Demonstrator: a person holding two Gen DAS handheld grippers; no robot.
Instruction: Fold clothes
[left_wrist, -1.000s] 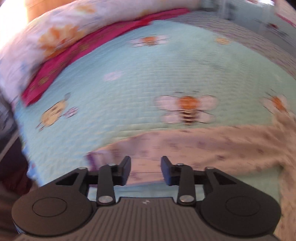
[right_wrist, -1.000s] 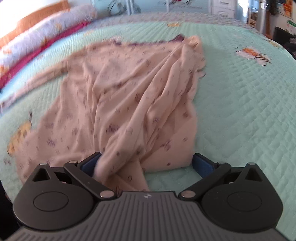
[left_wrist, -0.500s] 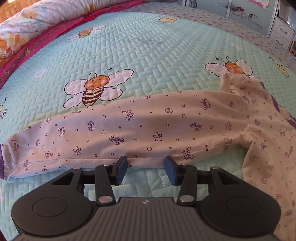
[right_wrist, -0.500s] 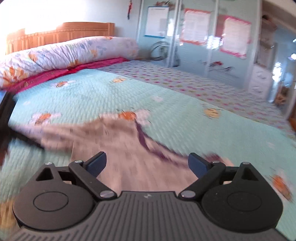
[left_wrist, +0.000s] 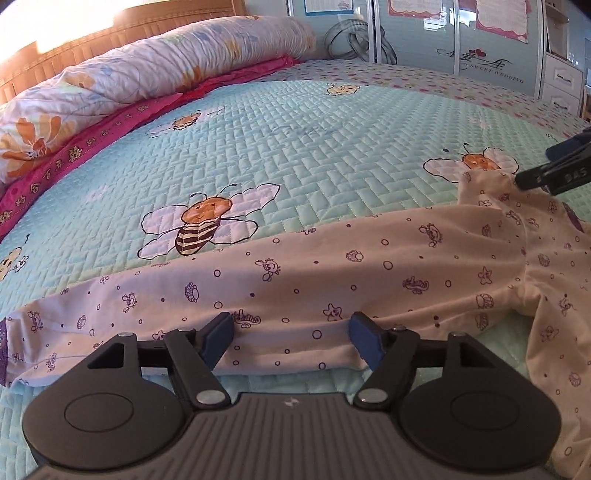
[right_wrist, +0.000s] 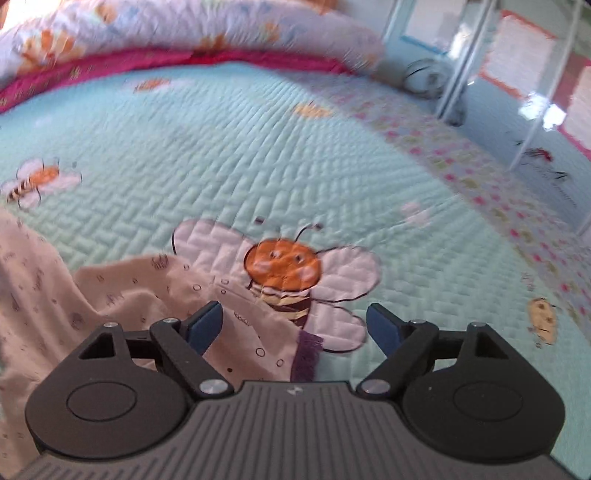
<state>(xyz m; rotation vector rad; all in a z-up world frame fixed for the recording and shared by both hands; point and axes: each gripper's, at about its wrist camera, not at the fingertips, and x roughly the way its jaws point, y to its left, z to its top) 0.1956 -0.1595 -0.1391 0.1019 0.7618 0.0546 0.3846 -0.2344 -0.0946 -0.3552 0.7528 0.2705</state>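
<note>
Rolled floral duvet (left_wrist: 155, 62) and a pink strip (left_wrist: 92, 136) run along the headboard side, well clear of the pale printed top (left_wrist: 369, 280). Its sleeve stretches left to right across the bed, purple cuff at far left, body bunched at right. Left tongs (left_wrist: 291, 338) have just been opening, sleeve edge between them but not pinched. Right tongs (right_wrist: 295, 326) are wide too, just been closing a bit, over the top's purple-trimmed edge. Mint quilted bedspread (left_wrist: 314, 147) with bees, mirrored wardrobe (left_wrist: 461, 40) behind.

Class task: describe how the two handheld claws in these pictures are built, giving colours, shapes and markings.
Both the left claw and the right claw match: a ribbed dark-grey body, two round black discs, black linkage arms with silver rivets, and blue pads on the fingers. No hands, sleeves or cables show.
</note>
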